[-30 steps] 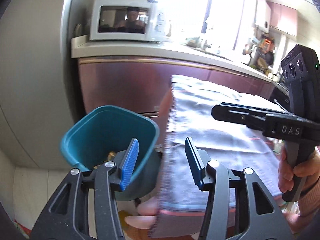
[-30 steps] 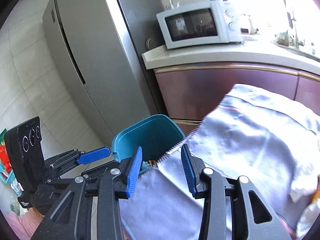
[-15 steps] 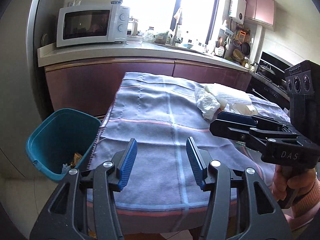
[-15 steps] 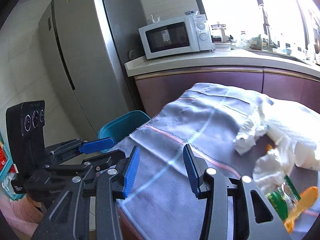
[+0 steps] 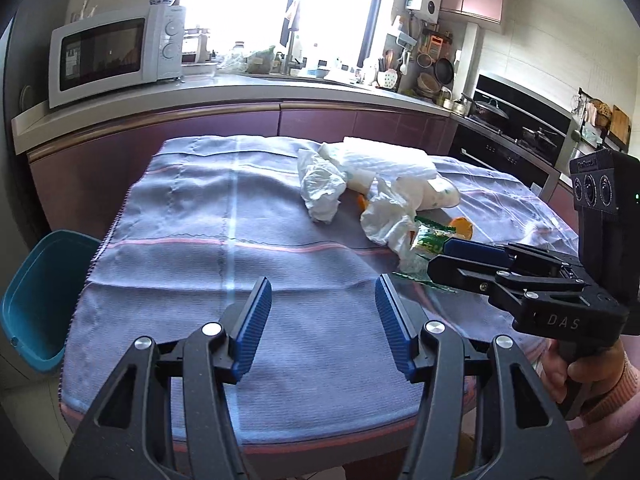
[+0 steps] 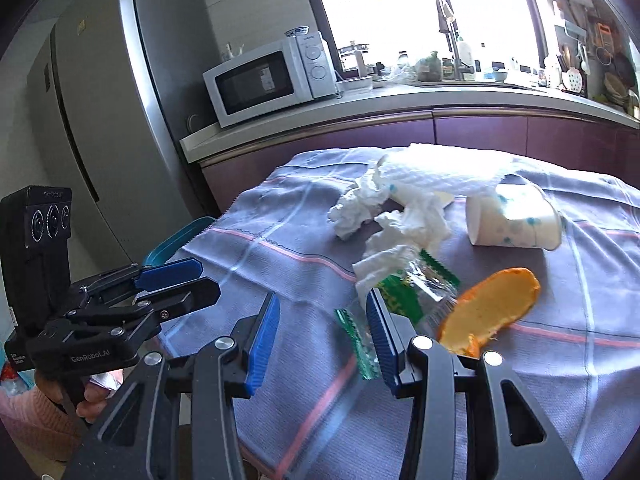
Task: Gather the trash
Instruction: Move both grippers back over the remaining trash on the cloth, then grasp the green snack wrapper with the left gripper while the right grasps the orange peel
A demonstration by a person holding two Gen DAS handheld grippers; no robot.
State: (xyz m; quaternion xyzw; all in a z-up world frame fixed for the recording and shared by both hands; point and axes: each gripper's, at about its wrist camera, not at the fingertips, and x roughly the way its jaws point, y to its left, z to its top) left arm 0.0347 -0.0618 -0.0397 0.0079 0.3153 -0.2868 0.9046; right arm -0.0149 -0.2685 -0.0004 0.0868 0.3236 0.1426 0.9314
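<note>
Jaws apart and empty on both: left gripper (image 5: 322, 322), right gripper (image 6: 320, 338). Trash sits mid-table toward the far edge: crumpled tissues (image 6: 362, 210), paper cup (image 6: 514, 220), green wrapper (image 6: 416, 290) nearest. I'd straddle the wrapper, clamp firmly, then carry to the teal bin (image 5: 34, 300).

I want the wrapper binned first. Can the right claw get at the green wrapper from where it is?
Probably yes: the right claw is open and empty, and the green wrapper lies uncovered just ahead beside the orange peel.
</note>
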